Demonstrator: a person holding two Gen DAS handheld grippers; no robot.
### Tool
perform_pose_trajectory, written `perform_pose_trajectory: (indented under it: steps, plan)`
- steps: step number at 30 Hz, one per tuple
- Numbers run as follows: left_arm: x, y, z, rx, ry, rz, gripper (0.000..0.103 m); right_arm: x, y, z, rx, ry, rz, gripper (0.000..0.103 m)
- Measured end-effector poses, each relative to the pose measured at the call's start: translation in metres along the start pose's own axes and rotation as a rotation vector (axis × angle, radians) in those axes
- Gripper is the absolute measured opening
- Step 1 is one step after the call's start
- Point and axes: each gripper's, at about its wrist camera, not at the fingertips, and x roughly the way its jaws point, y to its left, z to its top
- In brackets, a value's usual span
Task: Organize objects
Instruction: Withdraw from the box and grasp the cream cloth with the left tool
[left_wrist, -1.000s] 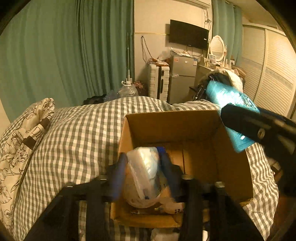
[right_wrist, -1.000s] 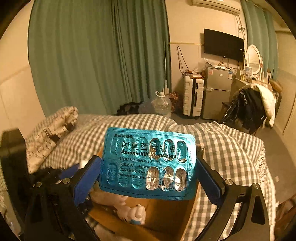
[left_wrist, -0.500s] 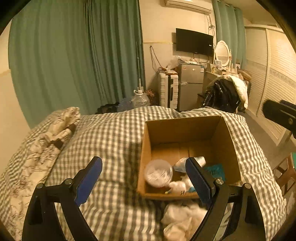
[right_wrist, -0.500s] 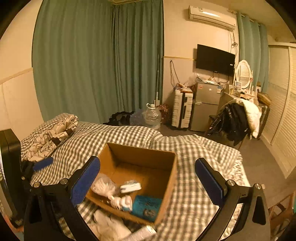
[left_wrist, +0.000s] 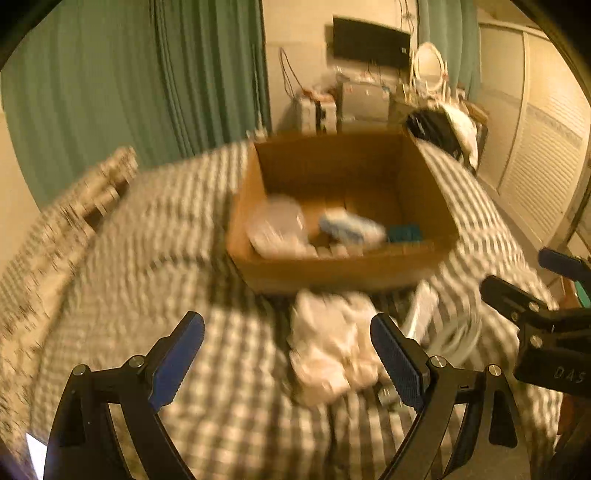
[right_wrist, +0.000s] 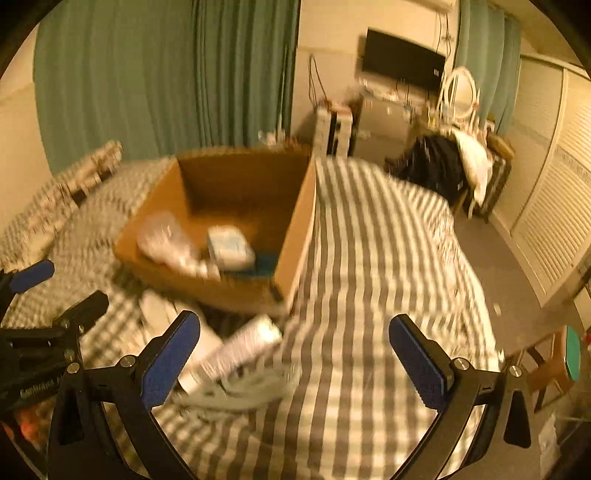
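Left wrist view: the left gripper (left_wrist: 287, 349), jaws apart and empty, hangs over crumpled white plastic (left_wrist: 332, 347) on the checked bedspread (left_wrist: 147, 266), beside the cardboard box's (left_wrist: 343, 273) near wall. Right wrist view: the right gripper (right_wrist: 294, 345), jaws apart and empty, hangs above a white tube (right_wrist: 236, 350) and coiled cable (right_wrist: 251, 387) near the box's corner.

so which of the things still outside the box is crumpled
The white bag, bunched up on the bedspread between the left gripper fingers. The tube beside it is long and straight, and the cord is coiled.

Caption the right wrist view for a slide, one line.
Open right tongs hover over a checked bedspread, above a white tube and cable, before a cardboard box.
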Motion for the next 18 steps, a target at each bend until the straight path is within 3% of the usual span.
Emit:
perform_pose_trajectory:
  steps: [5, 11, 12, 14, 16, 18]
  plan:
    - [0.033, -0.013, -0.024, 0.039, 0.098, 0.001, 0.094, 0.02, -0.002, -0.015, 0.014, 0.048, 0.035, 0.103]
    - [0.063, -0.024, -0.034, 0.062, 0.19, -0.053, 0.09, 0.032, -0.003, -0.022, 0.038, 0.079, 0.051, 0.103]
    - [0.065, -0.026, -0.034, 0.069, 0.187, -0.059, 0.086, 0.032, -0.004, -0.024, 0.041, 0.081, 0.053, 0.103]
    - [0.068, -0.03, -0.034, 0.078, 0.199, -0.104, 0.049, 0.032, -0.004, -0.026, 0.047, 0.087, 0.053, 0.103]
    - [0.067, -0.033, -0.038, 0.091, 0.201, -0.12, 0.027, 0.032, -0.004, -0.027, 0.05, 0.092, 0.052, 0.103]
    - [0.06, -0.034, -0.04, 0.099, 0.178, -0.116, 0.019, 0.032, -0.002, -0.029, 0.052, 0.098, 0.052, 0.103]
